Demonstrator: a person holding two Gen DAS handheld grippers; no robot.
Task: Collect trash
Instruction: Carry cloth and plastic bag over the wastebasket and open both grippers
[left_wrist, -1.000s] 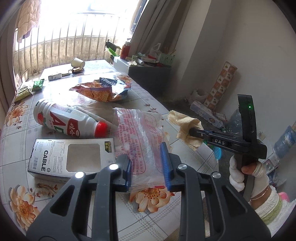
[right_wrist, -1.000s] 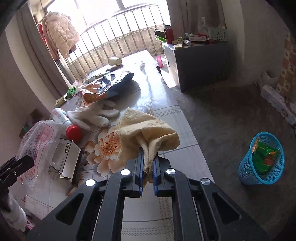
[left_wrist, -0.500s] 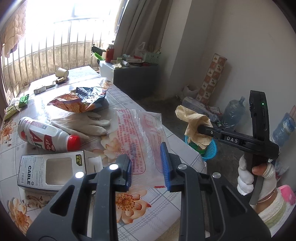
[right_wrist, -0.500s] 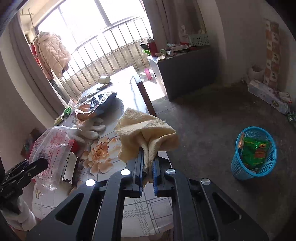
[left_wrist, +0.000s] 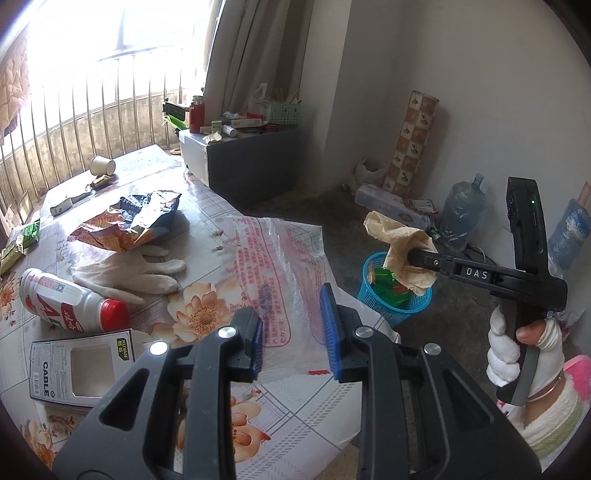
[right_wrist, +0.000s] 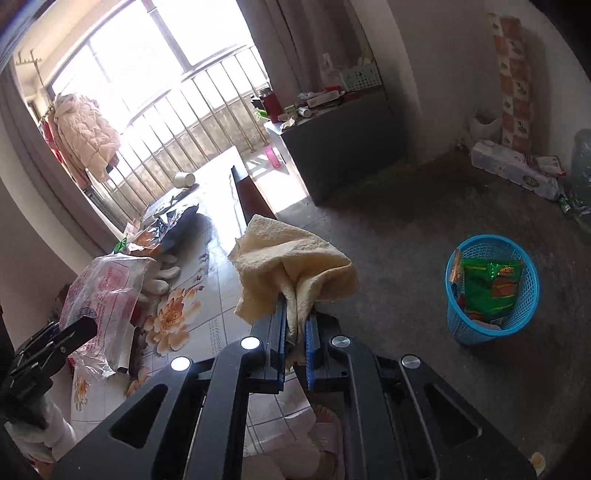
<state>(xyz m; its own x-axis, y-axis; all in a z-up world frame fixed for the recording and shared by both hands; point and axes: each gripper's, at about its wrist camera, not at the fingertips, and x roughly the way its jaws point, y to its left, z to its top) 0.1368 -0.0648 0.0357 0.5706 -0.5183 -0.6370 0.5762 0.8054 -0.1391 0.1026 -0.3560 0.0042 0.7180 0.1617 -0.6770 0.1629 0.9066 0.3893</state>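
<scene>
a crumpled yellow cloth (right_wrist: 291, 269) hangs off the table edge, pinched between the nearly closed jaws of the right gripper (right_wrist: 295, 338). the left gripper (left_wrist: 293, 332), jaws partly open, grips a clear red-printed plastic bag (left_wrist: 273, 266) over the floral-tiled table (left_wrist: 207, 317). a blue mesh plastic basket (right_wrist: 493, 291) stands on the floor well apart.

One bottle (left_wrist: 70, 304), one basket (left_wrist: 397, 299)

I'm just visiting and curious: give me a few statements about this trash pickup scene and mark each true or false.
1. The right gripper is clamped on a yellow cloth. True.
2. The blue basket on the floor is empty. False: a green wrapper lies inside.
3. The white glove lies on the table. True.
4. The white bottle has a blue cap. False: it is red.
5. The left gripper holds a paper cup. False: a clear plastic bag sits between its fingers.
</scene>
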